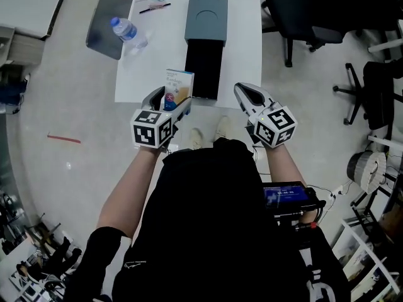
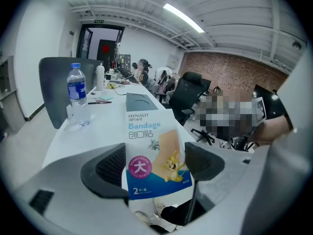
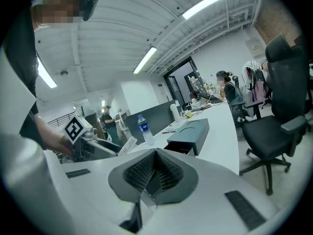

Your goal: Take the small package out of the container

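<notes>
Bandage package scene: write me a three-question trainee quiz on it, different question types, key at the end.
1. True or false: the left tool is shut on the bandage package.
2. Pick one. The drawer of the container is: A pulled out; B pushed fully in; C removed altogether.
3. Fill in the blank: the right tool, its jaws together, holds ____.

Key: 1 true; 2 A; 3 nothing.
</notes>
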Demonstrator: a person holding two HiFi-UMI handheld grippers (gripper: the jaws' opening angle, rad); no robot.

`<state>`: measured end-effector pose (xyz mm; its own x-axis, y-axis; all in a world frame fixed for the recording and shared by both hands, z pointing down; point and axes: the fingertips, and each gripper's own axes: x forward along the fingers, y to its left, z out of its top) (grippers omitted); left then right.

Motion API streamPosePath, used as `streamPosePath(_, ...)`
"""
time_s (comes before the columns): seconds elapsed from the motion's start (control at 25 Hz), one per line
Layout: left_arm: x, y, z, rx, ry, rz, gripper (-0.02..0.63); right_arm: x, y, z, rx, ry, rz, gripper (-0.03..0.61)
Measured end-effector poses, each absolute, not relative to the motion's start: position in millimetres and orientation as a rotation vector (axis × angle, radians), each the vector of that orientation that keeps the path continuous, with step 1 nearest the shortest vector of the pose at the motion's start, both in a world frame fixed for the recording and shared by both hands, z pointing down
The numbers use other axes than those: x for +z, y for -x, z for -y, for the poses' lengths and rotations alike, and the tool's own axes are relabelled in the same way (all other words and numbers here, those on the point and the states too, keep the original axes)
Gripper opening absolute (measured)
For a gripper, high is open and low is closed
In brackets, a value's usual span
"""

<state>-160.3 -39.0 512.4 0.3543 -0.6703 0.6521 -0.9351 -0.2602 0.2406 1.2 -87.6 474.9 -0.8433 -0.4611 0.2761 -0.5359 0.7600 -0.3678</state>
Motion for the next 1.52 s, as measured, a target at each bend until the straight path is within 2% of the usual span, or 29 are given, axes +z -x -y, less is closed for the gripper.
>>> streamPosePath(0.68, 504.5, 245.3, -21.4, 0.395, -2.006, 1.488, 0.379, 454.8, 34.1, 40.8, 0.552, -0.843, 2.794, 0.026)
streamPosePath(1.52, 517.6, 266.2, -54.2, 0.348, -2.033, 1.37, 0.379, 464.4, 46.3, -13.7, 0.552, -0.966, 2.742, 0.025)
